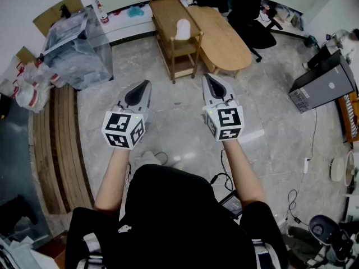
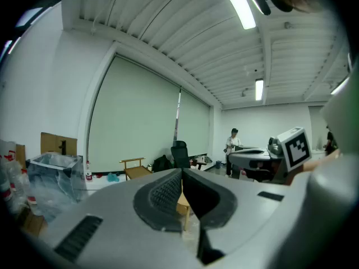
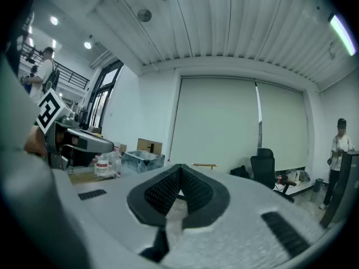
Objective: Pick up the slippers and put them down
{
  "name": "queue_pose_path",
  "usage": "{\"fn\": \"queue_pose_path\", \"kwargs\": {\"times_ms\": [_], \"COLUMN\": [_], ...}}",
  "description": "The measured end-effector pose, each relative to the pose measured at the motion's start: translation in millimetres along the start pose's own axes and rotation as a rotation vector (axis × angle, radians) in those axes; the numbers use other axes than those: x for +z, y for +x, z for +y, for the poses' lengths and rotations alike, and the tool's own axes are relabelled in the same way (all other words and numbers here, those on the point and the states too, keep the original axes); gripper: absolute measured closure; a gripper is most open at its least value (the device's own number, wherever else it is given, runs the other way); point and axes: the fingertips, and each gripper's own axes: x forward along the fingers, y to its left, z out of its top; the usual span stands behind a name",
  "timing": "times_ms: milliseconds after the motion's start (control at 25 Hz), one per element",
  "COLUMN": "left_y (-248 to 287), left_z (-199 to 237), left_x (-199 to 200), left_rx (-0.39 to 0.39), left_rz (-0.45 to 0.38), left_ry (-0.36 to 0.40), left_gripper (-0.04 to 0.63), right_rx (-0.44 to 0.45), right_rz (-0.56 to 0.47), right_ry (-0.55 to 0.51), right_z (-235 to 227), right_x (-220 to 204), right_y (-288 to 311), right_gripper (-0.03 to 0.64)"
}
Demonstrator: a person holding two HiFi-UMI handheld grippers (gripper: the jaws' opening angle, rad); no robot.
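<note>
A white object [image 1: 183, 29], possibly a slipper, lies on top of a small wooden trolley [image 1: 174, 38] at the far side of the floor. No other slipper shows in any view. My left gripper [image 1: 146, 84] and right gripper [image 1: 206, 77] are held side by side, about level, over the grey marble floor and well short of the trolley. In the left gripper view the dark pads [image 2: 165, 192] meet at the tip of the left gripper [image 2: 181, 171], with nothing between them. The right gripper [image 3: 179, 167] is likewise shut and empty.
An oval wooden table [image 1: 224, 41] stands right of the trolley, with a black office chair [image 1: 249, 15] behind it. A clear plastic bin [image 1: 76, 49] and bags sit far left. Curved wood planks [image 1: 56, 144] lie left, a computer tower [image 1: 325, 83] and cables [image 1: 305, 161] right. A person [image 2: 233, 142] stands far off.
</note>
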Motion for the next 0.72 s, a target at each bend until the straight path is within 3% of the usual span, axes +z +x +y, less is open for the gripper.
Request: {"fn": "queue_pose_path", "kwargs": {"times_ms": [240, 720], "left_y": [-2.2, 1.7], "left_z": [-6.0, -29.7], "left_x": [0.3, -7.0], "left_rx": [-0.009, -0.014], "left_rz": [0.002, 0.018], "left_ry": [0.001, 0.015], "left_gripper": [0.589, 0.589], "right_rx": [-0.018, -0.007], "right_rz": [-0.024, -0.004], "right_ry": [0.045, 0.035], "right_z": [-4.0, -13.4], "right_x": [-0.2, -13.1], "right_y": [-8.1, -28.4], "right_gripper": [0.630, 0.630]}}
